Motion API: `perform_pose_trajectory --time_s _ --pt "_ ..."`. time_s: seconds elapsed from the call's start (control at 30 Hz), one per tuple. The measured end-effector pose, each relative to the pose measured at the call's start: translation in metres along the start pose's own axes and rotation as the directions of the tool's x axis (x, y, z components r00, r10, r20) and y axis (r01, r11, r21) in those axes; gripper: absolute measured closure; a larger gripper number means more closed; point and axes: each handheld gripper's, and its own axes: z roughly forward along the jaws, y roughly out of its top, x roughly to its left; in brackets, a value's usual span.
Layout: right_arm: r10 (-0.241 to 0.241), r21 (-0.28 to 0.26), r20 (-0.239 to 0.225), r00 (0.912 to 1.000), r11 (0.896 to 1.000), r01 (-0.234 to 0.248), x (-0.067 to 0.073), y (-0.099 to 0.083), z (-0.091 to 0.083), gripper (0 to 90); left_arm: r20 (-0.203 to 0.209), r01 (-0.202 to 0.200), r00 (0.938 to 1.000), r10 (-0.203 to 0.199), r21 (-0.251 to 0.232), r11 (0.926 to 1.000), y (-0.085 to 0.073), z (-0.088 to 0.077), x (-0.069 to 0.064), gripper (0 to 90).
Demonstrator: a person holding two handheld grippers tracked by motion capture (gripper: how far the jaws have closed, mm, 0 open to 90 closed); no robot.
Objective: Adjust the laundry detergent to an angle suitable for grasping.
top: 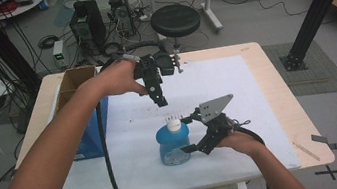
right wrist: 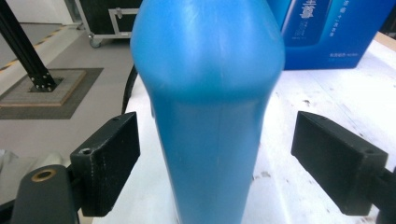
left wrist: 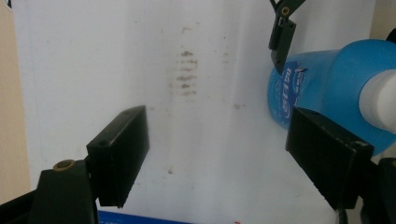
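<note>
Straddling upright blue bottle [top: 174,144], right claw [top: 191,134] level, jaws apart.

I am working in soft, even, slightly dim light; my white tabletop [top: 237,94] is showing faint shadows and no glare, and my close blue bottle [right wrist: 210,112] is looking slightly soft.

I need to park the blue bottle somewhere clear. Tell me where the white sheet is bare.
Bare sheet lies right of the blue bottle toward the table edge, and along the far edge behind the left gripper. It is crowded at the bottle, between the open right gripper and the blue box at left.
</note>
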Motion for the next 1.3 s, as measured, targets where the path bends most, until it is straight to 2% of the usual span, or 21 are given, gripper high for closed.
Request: perform_pose_trajectory --time_s 0.27,0.5,0.57,0.6,0.63,0.67,0.7,0.73,0.77,0.8,0.83,0.9,0.97,1.0,1.03,1.07,1.1,1.17,1.23,1.27,1.3 --pt "0.022 0.046 0.039 0.9990 0.999 -0.023 0.002 0.001 -0.021 14.8 0.000 0.005 1.0000 -0.005 0.004 1.0000 0.000 0.000 0.000 22.3" --pt "0.025 0.162 0.100 0.9946 0.986 -0.041 0.004 0.005 -0.057 14.9 -0.001 0.009 1.0000 -0.009 0.005 0.9999 0.000 -0.001 -0.001 22.2" --pt "0.036 0.189 0.131 0.9908 0.980 -0.061 0.003 0.005 -0.069 15.0 -0.002 0.016 0.9999 -0.016 0.008 0.9998 0.000 -0.002 -0.002 22.1" --pt "0.058 0.220 0.166 0.9844 0.971 -0.094 0.000 0.003 -0.082 14.9 -0.003 0.018 0.9998 -0.018 0.009 0.9998 0.000 -0.002 -0.002 22.1" --pt "0.058 0.220 0.166 0.9844 0.971 -0.094 0.000 0.003 -0.082 14.9 -0.005 0.017 0.9999 -0.017 0.008 0.9998 0.000 -0.002 -0.003 22.1" --pt "0.081 0.236 0.206 0.9752 0.963 -0.130 -0.004 0.002 -0.095 14.9 -0.004 0.017 0.9998 -0.017 0.010 0.9998 0.000 -0.003 -0.003 22.0" --pt "0.096 0.246 0.223 0.9701 0.957 -0.151 -0.005 0.002 -0.101 15.0 -0.005 0.019 0.9998 -0.019 0.008 0.9998 0.000 -0.003 -0.004 22.0" --pt "0.096 0.246 0.223 0.9701 0.957 -0.151 -0.005 0.002 -0.101 15.0 -0.005 0.017 0.9998 -0.017 0.008 0.9998 0.000 -0.004 -0.004 22.0" --pt "0.095 0.268 0.233 0.9677 0.950 -0.158 -0.007 0.002 -0.107 15.1 -0.006 0.018 0.9998 -0.018 0.009 0.9998 0.000 -0.004 -0.005 22.0" --pt "0.085 0.327 0.258 0.9626 0.930 -0.169 -0.008 0.003 -0.117 15.6 -0.006 0.018 0.9998 -0.018 0.011 0.9998 0.000 -0.004 -0.005 22.0" --pt "0.085 0.327 0.258 0.9626 0.930 -0.169 -0.008 0.003 -0.117 15.6 -0.006 0.019 0.9998 -0.019 0.012 0.9997 0.000 -0.004 -0.006 22.0" --pt "0.091 0.367 0.276 0.9567 0.910 -0.193 -0.011 0.004 -0.127 15.4 -0.006 0.017 0.9998 -0.017 0.015 0.9997 0.001 -0.004 -0.006 22.0" --pt "0.086 0.421 0.299 0.9503 0.882 -0.213 -0.014 0.005 -0.135 15.4 -0.006 0.020 0.9998 -0.020 0.014 0.9997 0.001 -0.004 -0.006 21.9" --pt "0.088 0.463 0.314 0.9452 0.855 -0.233 -0.016 0.006 -0.143 15.5 -0.002 0.025 0.9997 -0.025 0.011 0.9996 0.001 -0.004 -0.007 22.0" --pt "0.087 0.479 0.319 0.9436 0.844 -0.240 -0.017 0.007 -0.146 15.5 -0.002 0.025 0.9997 -0.025 0.011 0.9996 0.001 -0.004 -0.007 21.9" --pt "0.085 0.496 0.323 0.9425 0.833 -0.245 -0.017 0.007 -0.150 15.6 -0.002 0.022 0.9997 -0.022 0.010 0.9997 0.001 -0.004 -0.007 22.0" --pt "0.085 0.496 0.323 0.9425 0.833 -0.245 -0.017 0.007 -0.150 15.6 -0.002 0.022 0.9997 -0.022 0.010 0.9997 0.001 -0.004 -0.007 21.9" --pt "0.081 0.528 0.321 0.9437 0.812 -0.249 -0.018 0.009 -0.157 16.3 0.000 0.029 0.9996 -0.029 0.008 0.9995 0.000 -0.003 -0.008 22.0" --pt "0.069 0.561 0.330 0.9414 0.787 -0.255 -0.019 0.010 -0.163 16.2 -0.003 0.031 0.9995 -0.031 0.007 0.9995 0.000 -0.004 -0.009 21.9" --pt "0.070 0.583 0.335 0.9396 0.768 -0.265 -0.020 0.011 -0.167 16.2 -0.003 0.029 0.9996 -0.029 0.008 0.9995 0.000 -0.004 -0.009 21.9" --pt "0.070 0.583 0.335 0.9396 0.768 -0.265 -0.020 0.011 -0.167 16.2 -0.003 0.030 0.9995 -0.030 0.009 0.9995 0.001 -0.004 -0.009 21.9"
